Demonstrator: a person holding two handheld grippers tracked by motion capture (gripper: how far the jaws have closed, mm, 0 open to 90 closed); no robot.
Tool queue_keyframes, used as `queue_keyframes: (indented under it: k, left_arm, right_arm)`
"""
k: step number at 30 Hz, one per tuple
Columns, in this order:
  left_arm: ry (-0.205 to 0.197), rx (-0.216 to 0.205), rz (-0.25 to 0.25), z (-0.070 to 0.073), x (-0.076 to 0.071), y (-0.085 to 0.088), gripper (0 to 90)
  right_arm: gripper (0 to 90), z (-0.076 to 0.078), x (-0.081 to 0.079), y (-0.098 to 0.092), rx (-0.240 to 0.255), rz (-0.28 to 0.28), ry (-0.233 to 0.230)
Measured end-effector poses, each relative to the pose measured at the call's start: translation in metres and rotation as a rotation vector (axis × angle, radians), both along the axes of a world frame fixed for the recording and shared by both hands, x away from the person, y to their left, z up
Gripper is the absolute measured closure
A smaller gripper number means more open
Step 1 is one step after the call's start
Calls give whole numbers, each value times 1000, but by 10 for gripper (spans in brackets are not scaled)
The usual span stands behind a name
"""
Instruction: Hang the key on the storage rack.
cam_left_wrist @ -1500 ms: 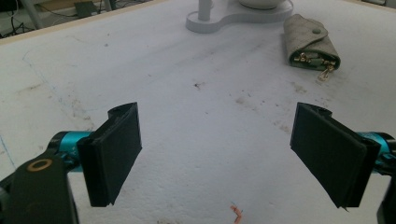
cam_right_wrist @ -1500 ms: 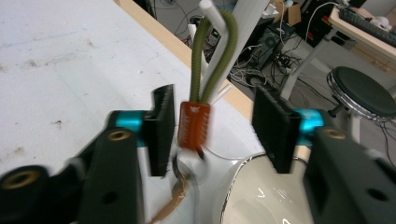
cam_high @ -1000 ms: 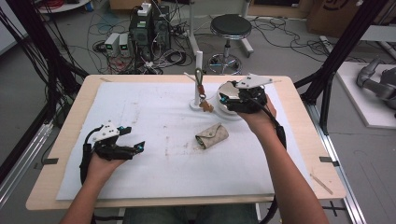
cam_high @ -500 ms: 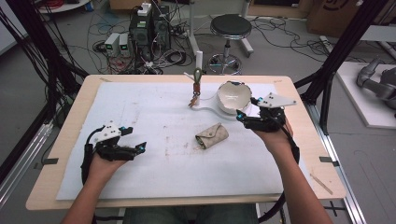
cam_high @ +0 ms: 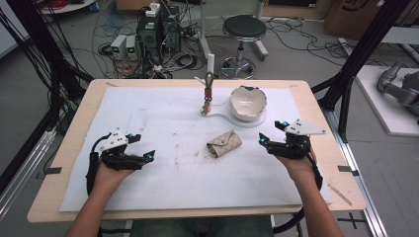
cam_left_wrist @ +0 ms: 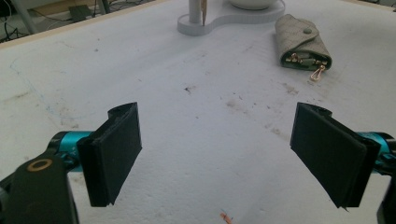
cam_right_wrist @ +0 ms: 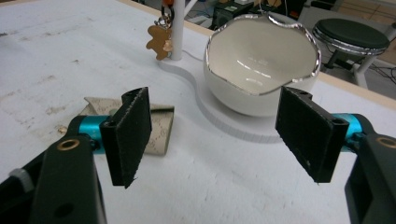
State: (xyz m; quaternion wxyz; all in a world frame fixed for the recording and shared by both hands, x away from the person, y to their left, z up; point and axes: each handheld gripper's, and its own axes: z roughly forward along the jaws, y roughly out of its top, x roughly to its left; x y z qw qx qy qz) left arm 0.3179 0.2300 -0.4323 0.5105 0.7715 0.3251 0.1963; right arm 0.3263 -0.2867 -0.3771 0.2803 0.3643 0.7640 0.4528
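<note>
Key pouch (cam_high: 224, 143): small beige fabric case with a snap, lying on the white mat near the middle of the table, between the two grippers and touched by neither; in the left gripper view its open end faces the camera with gold clasps spilling out (cam_left_wrist: 302, 43).
Left gripper (cam_high: 144, 157): held low over the near left part of the mat, jaws spread wide with bare mat between them, grasping nothing.
Right gripper (cam_high: 271, 137): held over the near right part of the mat, just right of the pouch, jaws released and wide apart, empty; a grey three-cornered plate sits on top.
White mat (cam_high: 148, 113): covers most of the wooden table, marked with faint brown smudges.
Bowl (cam_high: 248, 101): white, wavy silver-edged rim, standing on a flat white base beyond the pouch.
Post (cam_high: 209, 94): thin upright on the same base, left of the bowl, with a small brown bear-shaped charm (cam_right_wrist: 159, 41) hanging from it.
Stool (cam_high: 244, 29): black round seat on the floor beyond the table.
</note>
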Motion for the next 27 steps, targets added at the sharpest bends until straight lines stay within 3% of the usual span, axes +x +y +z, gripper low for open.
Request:
queue_keyframes:
  k: [8, 27]
  left_arm:
    - [-6, 0, -4, 0, 0, -1, 164]
    - [-27, -15, -8, 3, 1, -1, 163]
  right_arm:
    - [217, -22, -11, -10, 44, -5, 20]
    - [203, -30, -11, -16, 49, -16, 18]
